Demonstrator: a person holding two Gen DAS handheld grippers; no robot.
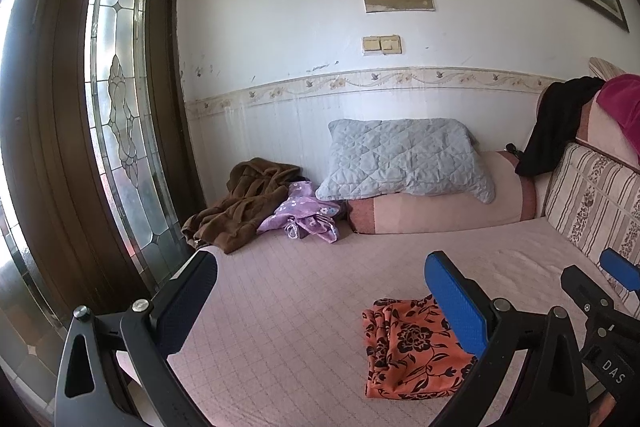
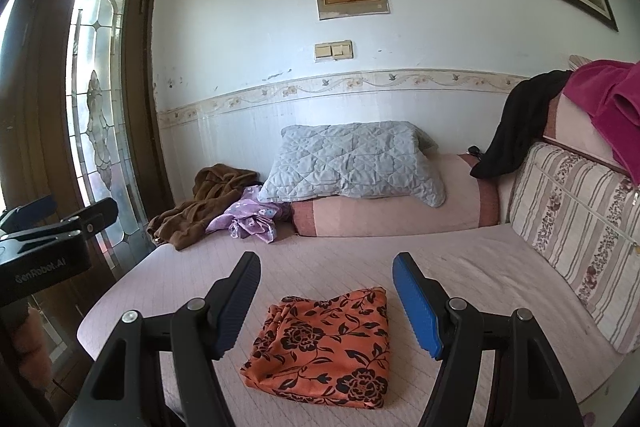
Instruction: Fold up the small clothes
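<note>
White letters "DAS" stood on the black body of the right hand-held gripper [image 1: 619, 277], seen from the left wrist; "GenRobot.AI" stood on the left hand-held gripper [image 2: 64, 213].

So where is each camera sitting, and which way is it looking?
Left wrist view: sits on the left gripper, looking along its open fingers over the bed toward the wall; the orange flowered cloth lies right of centre, and the right gripper shows at the right edge.
Right wrist view: sits on the right gripper, facing the same way; the cloth lies between its open fingers, and the left gripper shows at the left edge.
Both share: cloth, grey pillow, brown garment.
</note>
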